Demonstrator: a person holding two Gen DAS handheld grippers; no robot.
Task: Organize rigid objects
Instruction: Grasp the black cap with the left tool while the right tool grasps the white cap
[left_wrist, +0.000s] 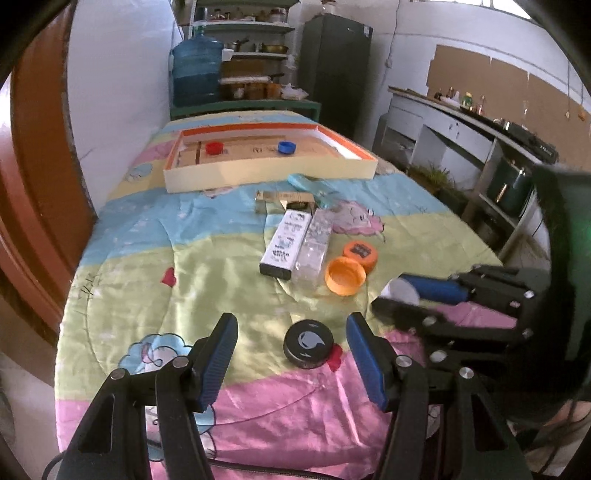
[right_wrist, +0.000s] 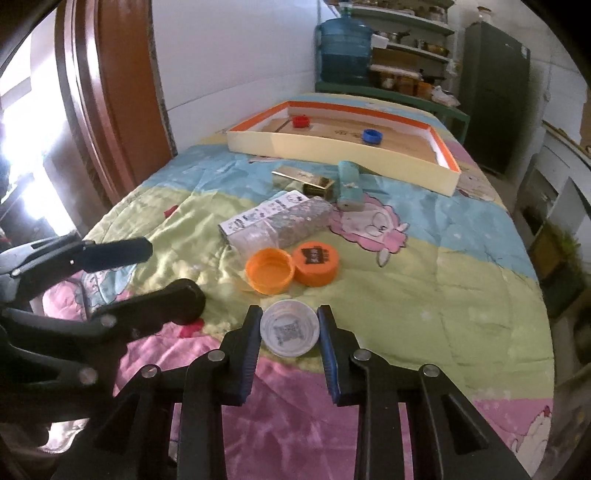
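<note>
A black round puck (left_wrist: 308, 343) lies on the quilt between the wide-apart fingers of my left gripper (left_wrist: 291, 319), which is open and not touching it. My right gripper (right_wrist: 289, 314) is shut on a white round lid (right_wrist: 289, 328), with both blue pads against its rim. From the left wrist view the right gripper (left_wrist: 400, 301) shows at the right edge, with the white lid (left_wrist: 402, 290) between its fingers. A shallow cream tray with an orange rim (left_wrist: 273, 173) stands at the far end and holds a red cap (left_wrist: 214, 148) and a blue cap (left_wrist: 287, 147).
Mid-quilt lie two orange lids (right_wrist: 270, 270) (right_wrist: 317, 263), a white printed box (left_wrist: 285, 242), a clear box (left_wrist: 314, 247), a gold box (right_wrist: 306, 179) and a teal box (right_wrist: 348, 184). A wooden door stands on the left, with shelves, a water jug and a fridge beyond.
</note>
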